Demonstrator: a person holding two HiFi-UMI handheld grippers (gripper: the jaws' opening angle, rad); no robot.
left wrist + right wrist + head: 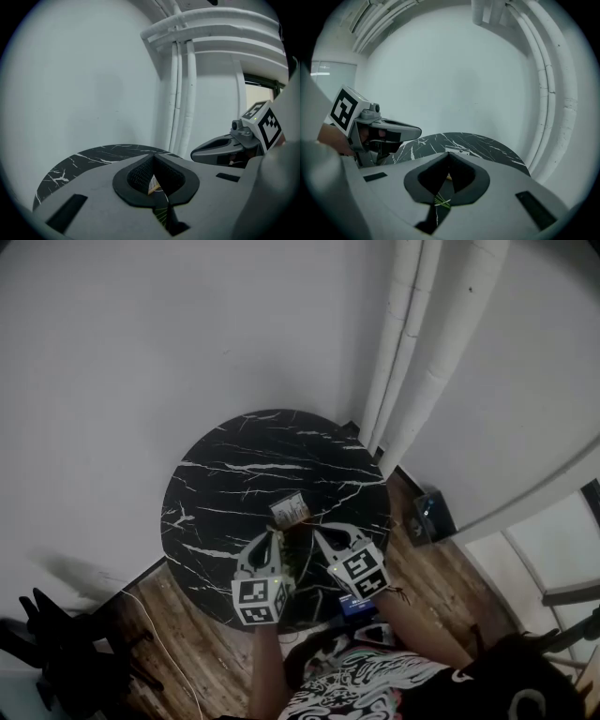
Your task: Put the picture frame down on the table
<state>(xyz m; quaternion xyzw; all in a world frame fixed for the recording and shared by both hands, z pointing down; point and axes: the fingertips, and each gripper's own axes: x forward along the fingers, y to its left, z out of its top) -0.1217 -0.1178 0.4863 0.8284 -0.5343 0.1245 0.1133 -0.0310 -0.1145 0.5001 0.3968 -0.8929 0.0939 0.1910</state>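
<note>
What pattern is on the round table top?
The table is black with thin white marble-like veins, clearest in the head view.

Left tool (273,536) and right tool (319,536) hover side by side, jaws closed, tilted slightly downward.

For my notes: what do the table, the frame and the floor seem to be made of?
Table: black marble or a marble-look top, with white veins and a faint sheen.
Frame: probably light wood, going by its tan edge; too small to be sure.
Floor: wood or wood-look planks, brown with visible board lines.
</note>
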